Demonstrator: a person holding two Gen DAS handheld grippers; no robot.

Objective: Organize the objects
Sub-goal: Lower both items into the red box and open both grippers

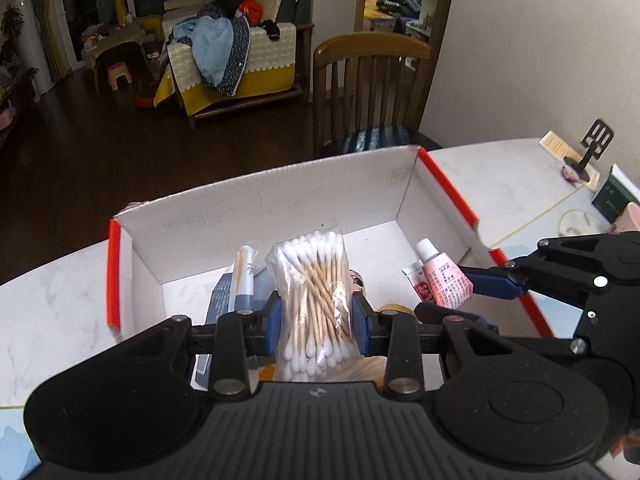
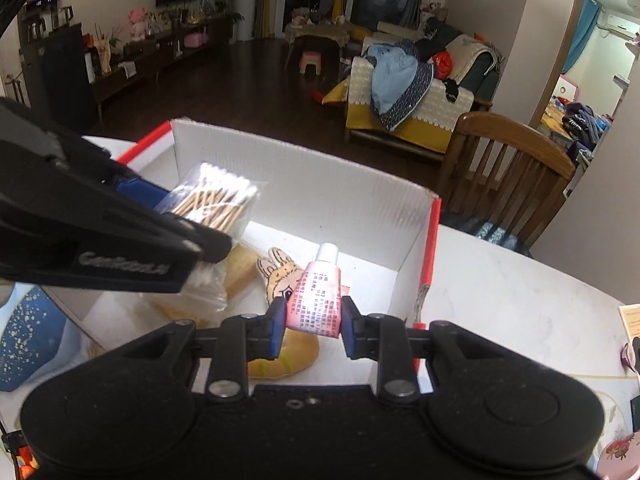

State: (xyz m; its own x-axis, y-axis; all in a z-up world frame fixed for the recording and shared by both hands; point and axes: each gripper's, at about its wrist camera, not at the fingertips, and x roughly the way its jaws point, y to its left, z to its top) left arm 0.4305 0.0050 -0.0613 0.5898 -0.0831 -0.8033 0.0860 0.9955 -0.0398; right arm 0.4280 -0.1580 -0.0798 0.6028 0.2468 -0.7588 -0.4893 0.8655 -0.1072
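With the left gripper [image 1: 316, 316] clamped on the clear bag of wooden cotton swabs [image 1: 310, 292] and the right gripper [image 2: 313, 326] clamped on the pink-and-white squeeze tube [image 2: 318, 300], you needed to lower both well inside the white cardboard box with red edges [image 1: 280, 196] and let go into bare floor space.

left gripper [image 1: 316, 320]: black body, blue pads, silver screws | right gripper [image 2: 313, 326]: same, ribbed top

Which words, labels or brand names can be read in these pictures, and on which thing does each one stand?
"GenRobot.AI", roughly; raised letters blurred: black left tool.
Pink squeeze tube with white cap: rows of dark print, too small to read.
White-and-blue tube in the white cardboard box with red edges: a mark, unreadable.
Dark green box: pale characters, too blurred.
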